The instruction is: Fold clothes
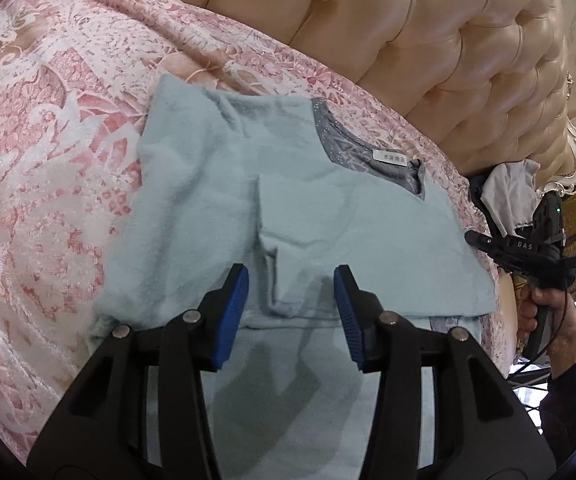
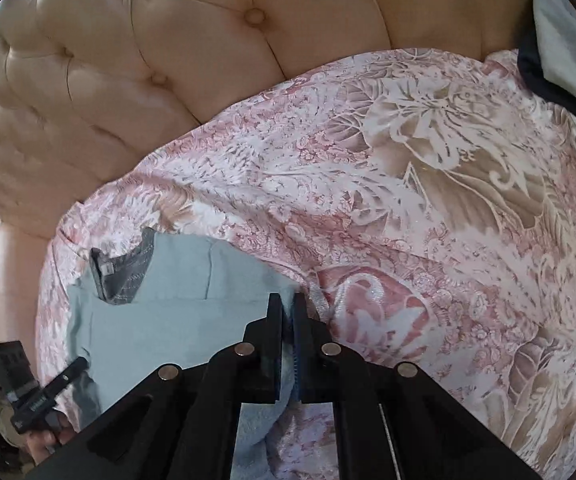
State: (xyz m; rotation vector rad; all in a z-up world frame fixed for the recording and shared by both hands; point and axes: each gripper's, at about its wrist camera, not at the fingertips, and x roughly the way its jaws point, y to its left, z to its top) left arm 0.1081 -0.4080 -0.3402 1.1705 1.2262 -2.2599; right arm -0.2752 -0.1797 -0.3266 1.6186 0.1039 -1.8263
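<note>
We see the pale blue top point(image 1: 328, 216) lying flat on the pink patterned bedspread point(image 1: 47, 160), its grey collar point(image 1: 368, 156) toward the far right by the tufted headboard point(image 1: 408, 40). Its body runs back toward us and passes under the left gripper point(image 1: 291, 312). So the long axis runs far to near, tilted a little to the right. A folded flap point(image 1: 271, 264) lies across the middle, its free end just beyond the left jaws.

The left gripper's jaws stand wide apart and hold nothing. They hover over the near half of the top, with the flap end between and ahead of them.

The right gripper point(image 2: 288, 316) is at the top's right edge, jaws pressed nearly together with a pinch of blue fleece between them. From there the rest of the top spreads to its left.

We judge that any fold across the long axis turns on this: the right gripper has the side edge in hand, and the left is nearer the middle and the near hem.
</note>
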